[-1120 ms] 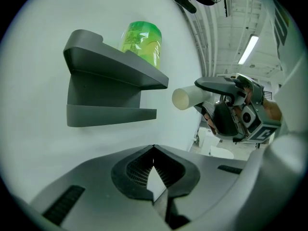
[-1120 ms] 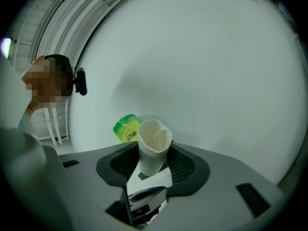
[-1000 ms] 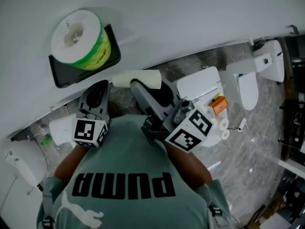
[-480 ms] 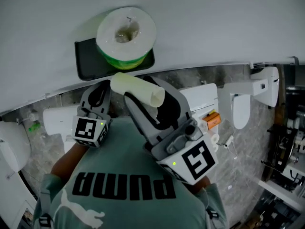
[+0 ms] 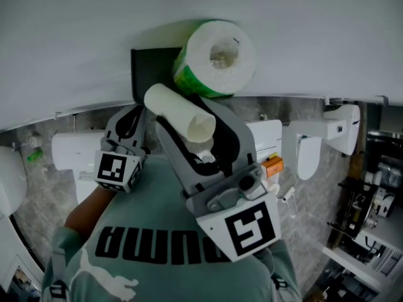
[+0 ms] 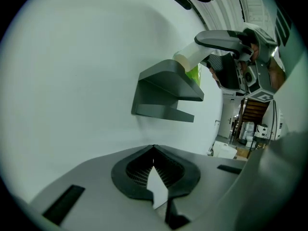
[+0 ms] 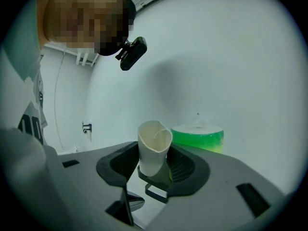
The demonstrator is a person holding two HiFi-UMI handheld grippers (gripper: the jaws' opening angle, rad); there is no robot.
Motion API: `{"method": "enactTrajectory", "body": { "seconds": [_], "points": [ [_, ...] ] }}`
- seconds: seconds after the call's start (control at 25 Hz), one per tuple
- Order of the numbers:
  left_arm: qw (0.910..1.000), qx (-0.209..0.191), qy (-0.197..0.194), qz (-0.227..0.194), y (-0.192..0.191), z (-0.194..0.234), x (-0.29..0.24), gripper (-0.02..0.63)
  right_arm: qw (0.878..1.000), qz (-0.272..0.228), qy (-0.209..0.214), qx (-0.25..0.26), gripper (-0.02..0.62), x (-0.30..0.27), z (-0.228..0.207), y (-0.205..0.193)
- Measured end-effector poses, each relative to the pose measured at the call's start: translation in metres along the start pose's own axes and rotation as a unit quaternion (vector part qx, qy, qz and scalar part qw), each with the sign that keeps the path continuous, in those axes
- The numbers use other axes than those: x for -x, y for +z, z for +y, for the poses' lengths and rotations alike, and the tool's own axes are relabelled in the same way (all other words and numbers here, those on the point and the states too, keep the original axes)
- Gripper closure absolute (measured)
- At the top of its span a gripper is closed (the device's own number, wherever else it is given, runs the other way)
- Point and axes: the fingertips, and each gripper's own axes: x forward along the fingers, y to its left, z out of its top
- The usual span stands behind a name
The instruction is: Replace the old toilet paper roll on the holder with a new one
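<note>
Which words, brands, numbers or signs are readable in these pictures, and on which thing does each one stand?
"PUMA": large white letters, upside down in the head view, on the person's grey-green T-shirt.
Green wrapper of the white toilet paper roll: print too blurred to read.
Two black-and-white marker cubes: square patterns only, no letters.
Pale cardboard tube: no print visible.

Squashed empty tube (image 5: pixel 179 115) near green-wrapped roll (image 5: pixel 217 55)
</note>
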Motion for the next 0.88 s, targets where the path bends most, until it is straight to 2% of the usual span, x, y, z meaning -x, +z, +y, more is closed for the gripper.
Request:
{"method": "enactTrajectory", "body": {
  "seconds": [0.28,0.72,0.88],
  "points": [
    [0.9998,0.016,0.011,-0.001,0.015,-0.001,0.009,0.603,0.997,0.048,-0.036,0.037,0.411,-0.008,-0.004,0.012],
    [0.9992,0.040,-0.002,-0.008,-0.005,0.043,0.015,0.603,0.986,0.115,-0.086,0.083,0.410,-0.062,0.024,-0.014],
    [0.9991,0.040,-0.008,-0.013,-0.004,0.042,0.014,0.603,0.984,0.114,-0.104,0.087,0.410,-0.066,0.024,-0.014]
  ]
}}
